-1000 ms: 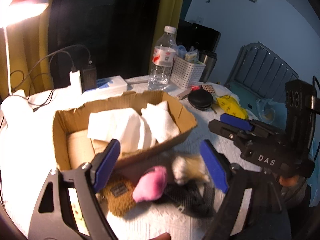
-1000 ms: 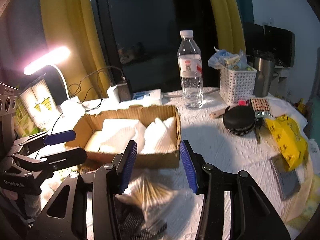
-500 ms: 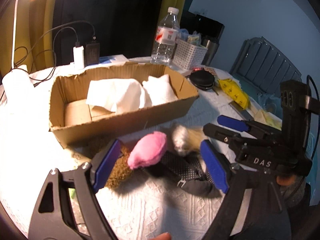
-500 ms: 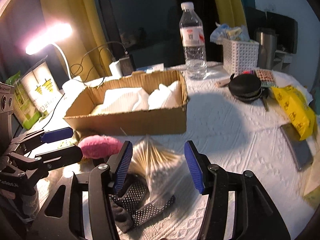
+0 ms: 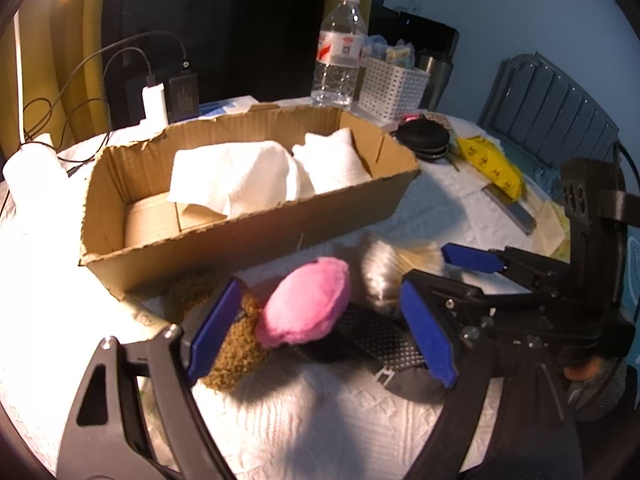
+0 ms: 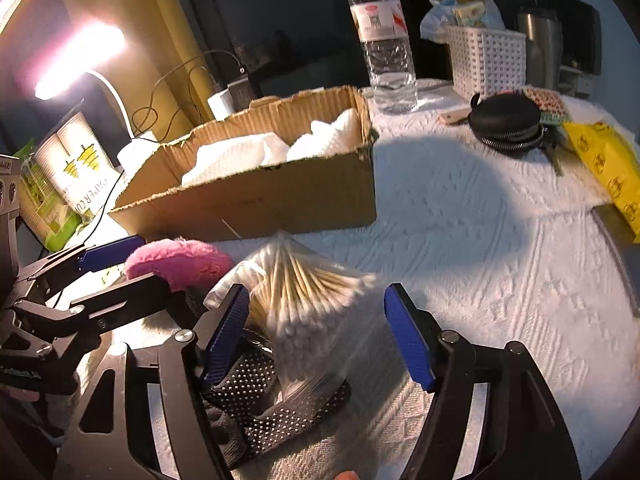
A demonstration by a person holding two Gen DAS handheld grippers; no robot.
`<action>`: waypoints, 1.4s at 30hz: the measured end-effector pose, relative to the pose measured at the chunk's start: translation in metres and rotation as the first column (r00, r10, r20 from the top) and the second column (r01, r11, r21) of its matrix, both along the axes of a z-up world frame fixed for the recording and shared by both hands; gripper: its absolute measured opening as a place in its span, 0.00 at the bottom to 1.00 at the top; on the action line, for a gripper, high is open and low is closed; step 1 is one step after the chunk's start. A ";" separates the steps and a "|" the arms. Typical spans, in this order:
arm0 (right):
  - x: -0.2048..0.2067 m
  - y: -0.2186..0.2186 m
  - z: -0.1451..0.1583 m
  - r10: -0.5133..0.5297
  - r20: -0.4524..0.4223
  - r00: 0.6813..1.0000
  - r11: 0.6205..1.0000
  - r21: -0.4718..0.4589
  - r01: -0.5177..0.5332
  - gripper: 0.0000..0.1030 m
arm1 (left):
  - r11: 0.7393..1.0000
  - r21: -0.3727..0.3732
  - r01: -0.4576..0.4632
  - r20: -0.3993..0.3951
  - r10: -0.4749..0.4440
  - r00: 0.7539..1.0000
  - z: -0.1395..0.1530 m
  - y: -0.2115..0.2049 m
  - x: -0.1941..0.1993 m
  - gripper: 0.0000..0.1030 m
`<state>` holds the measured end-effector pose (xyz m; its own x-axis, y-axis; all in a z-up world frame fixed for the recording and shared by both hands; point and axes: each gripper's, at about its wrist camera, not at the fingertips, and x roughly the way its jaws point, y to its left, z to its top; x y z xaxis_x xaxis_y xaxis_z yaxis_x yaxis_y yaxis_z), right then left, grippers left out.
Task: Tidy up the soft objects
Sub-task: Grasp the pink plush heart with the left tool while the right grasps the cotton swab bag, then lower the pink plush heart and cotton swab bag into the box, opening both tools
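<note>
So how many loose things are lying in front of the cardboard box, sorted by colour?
Pink: 1, puff
Brown: 1, fuzzy pad
Black: 1, dotted glove
Clear: 1, swab bag
Total: 4

Your left fingers (image 5: 216,328) cover part of the brown plush (image 5: 236,356), and the pink plush (image 5: 306,306) hides the near end of the dotted glove (image 5: 376,338). The swab bag (image 5: 384,268) is blurred in the left view. In the right view it (image 6: 308,304) covers much of the glove (image 6: 256,404). The yellow packet (image 6: 608,164) is cut off at the frame's edge.
</note>
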<state>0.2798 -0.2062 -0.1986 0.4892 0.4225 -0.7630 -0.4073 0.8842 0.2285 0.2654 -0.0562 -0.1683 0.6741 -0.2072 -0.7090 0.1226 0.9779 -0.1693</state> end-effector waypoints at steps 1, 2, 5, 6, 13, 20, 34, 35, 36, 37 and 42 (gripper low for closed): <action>0.001 0.000 -0.001 0.001 -0.004 1.000 1.000 0.005 -0.001 0.71 | 1.000 0.005 0.000 -0.002 0.000 1.000 -0.001 -0.001 0.001 0.80; 0.002 0.000 -0.001 0.003 -0.008 1.000 1.000 0.010 -0.003 0.71 | 1.000 0.011 0.001 -0.004 -0.001 1.000 -0.002 -0.002 0.002 0.80; 0.006 -0.001 -0.005 0.012 -0.040 0.999 0.999 0.032 -0.010 0.71 | 0.999 0.027 0.017 -0.014 -0.016 1.000 -0.004 -0.006 0.005 0.63; 0.007 -0.001 -0.006 0.015 -0.047 0.999 0.999 0.036 -0.013 0.71 | 0.999 0.034 0.021 -0.026 -0.021 0.999 -0.006 -0.008 0.007 0.59; 0.005 0.002 -0.005 0.046 -0.042 0.998 0.998 0.043 -0.044 0.58 | 0.998 0.042 0.036 -0.055 -0.034 0.998 -0.013 -0.011 0.008 0.38; -0.003 -0.001 0.001 0.049 -0.005 0.999 0.998 0.049 -0.049 0.47 | 0.998 0.039 0.043 -0.021 -0.042 0.999 -0.001 -0.013 -0.002 0.37; -0.023 -0.010 0.051 0.009 0.114 0.993 0.998 0.062 -0.016 0.46 | 0.999 -0.002 0.043 0.093 -0.042 0.995 0.042 0.004 -0.030 0.37; -0.025 -0.010 0.055 0.005 0.123 0.992 0.998 0.061 -0.013 0.46 | 0.999 -0.006 0.042 0.104 -0.041 0.994 0.046 0.007 -0.031 0.37; -0.025 -0.009 0.058 0.003 0.130 0.991 0.998 0.061 -0.011 0.46 | 0.999 -0.009 0.040 0.113 -0.039 0.993 0.049 0.009 -0.032 0.37; -0.026 -0.008 0.062 0.001 0.138 0.990 0.998 0.061 -0.009 0.46 | 0.999 -0.013 0.038 0.123 -0.036 0.992 0.053 0.013 -0.034 0.37; -0.029 0.001 0.077 0.011 0.169 0.985 0.998 0.054 -0.020 0.46 | 0.999 -0.021 0.026 0.159 -0.022 0.987 0.065 0.027 -0.039 0.37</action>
<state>0.2505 -0.2054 -0.1215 0.6023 0.4702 -0.6451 -0.4576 0.8655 0.2037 0.2268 -0.0293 -0.1031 0.7724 -0.2398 -0.5881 0.1730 0.9704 -0.1684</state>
